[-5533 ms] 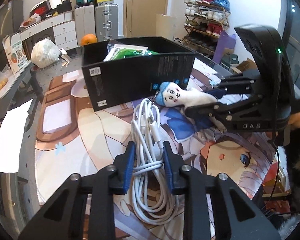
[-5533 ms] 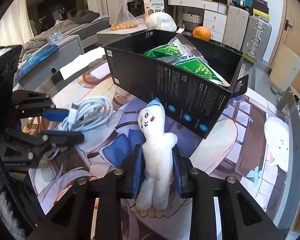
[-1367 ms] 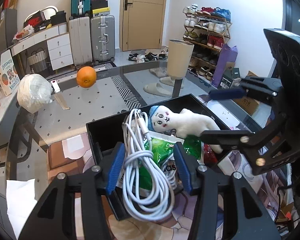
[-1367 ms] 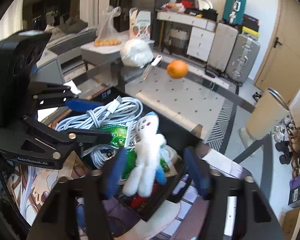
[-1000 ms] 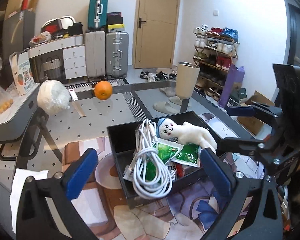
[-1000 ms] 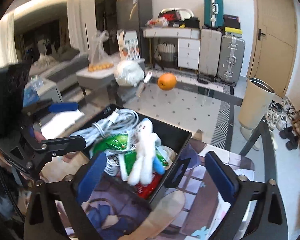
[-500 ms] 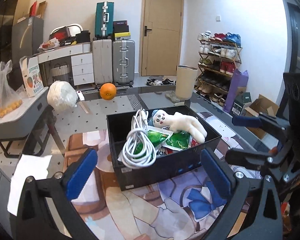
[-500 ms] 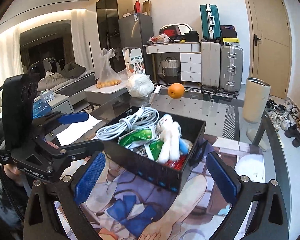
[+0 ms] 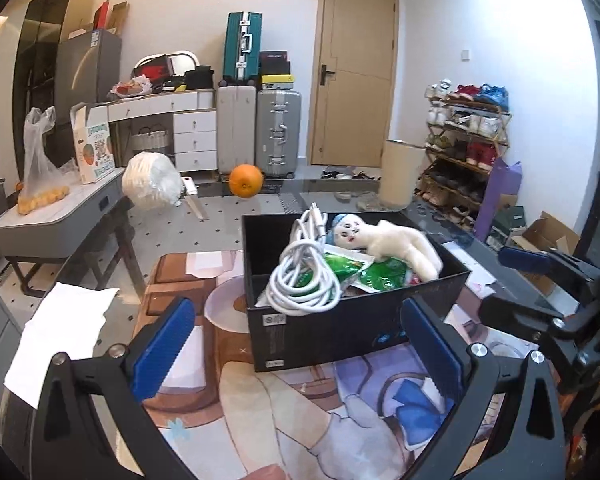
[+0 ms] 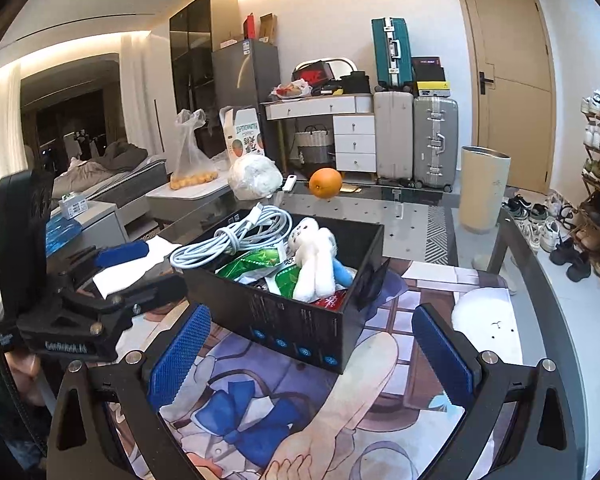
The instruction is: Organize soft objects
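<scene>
the black box (image 9: 352, 320) stood on the printed mat (image 10: 260, 412) on the worktop. inside it lay the white cable (image 9: 304, 280) and the plush doll (image 9: 384, 244), on top of green packets (image 10: 260, 260). the left gripper (image 9: 298, 346) had its fingers spread wide and held nothing. the right gripper (image 10: 312, 350) was also spread wide and empty. both were near the box, not touching it. an orange (image 9: 245, 175) lay well behind.

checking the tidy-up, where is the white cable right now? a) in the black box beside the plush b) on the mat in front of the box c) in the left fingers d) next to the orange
a: the cable lies coiled in the box beside the plush, and both grippers, left and right, are open and empty.
</scene>
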{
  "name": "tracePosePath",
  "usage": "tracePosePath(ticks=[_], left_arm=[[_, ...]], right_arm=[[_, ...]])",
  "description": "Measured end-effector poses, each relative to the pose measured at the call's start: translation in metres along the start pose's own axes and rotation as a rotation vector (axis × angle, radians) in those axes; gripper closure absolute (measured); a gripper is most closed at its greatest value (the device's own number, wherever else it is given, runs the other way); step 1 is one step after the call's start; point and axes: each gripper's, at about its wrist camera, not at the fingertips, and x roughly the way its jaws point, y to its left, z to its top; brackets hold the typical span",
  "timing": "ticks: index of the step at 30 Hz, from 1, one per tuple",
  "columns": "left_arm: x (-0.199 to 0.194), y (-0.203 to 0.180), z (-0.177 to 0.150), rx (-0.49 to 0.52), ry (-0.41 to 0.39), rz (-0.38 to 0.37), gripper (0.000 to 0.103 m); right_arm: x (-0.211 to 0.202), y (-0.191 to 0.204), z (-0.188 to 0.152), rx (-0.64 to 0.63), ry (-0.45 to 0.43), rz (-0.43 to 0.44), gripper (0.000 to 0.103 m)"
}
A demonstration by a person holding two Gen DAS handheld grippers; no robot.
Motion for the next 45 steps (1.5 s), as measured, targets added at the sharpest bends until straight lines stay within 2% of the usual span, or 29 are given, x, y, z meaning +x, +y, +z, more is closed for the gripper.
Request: tracePosePath(ticks=[6, 10, 21, 45], left_arm=[[0.005, 0.002, -0.001, -0.020, 0.020, 0.005, 0.000], [0.007, 0.008, -0.001, -0.049, 0.022, 0.008, 0.000], [0.007, 0.014, -0.002, -0.085, 0.017, -0.010, 0.000], [0.001, 0.015, 0.000, -0.093, -0.001, -0.005, 0.000]], right_arm=[[-0.003, 0.008, -0.004, -0.037, -0.035, -0.019, 0.001], [0.002, 0.011, -0.004, -0.053, -0.019, -0.055, 0.001], [-0.008, 0.000, -0.006, -0.004, -0.071, -0.050, 0.001], [-0.009, 0.000, -0.005, -0.014, -0.070, -0.052, 0.000]])
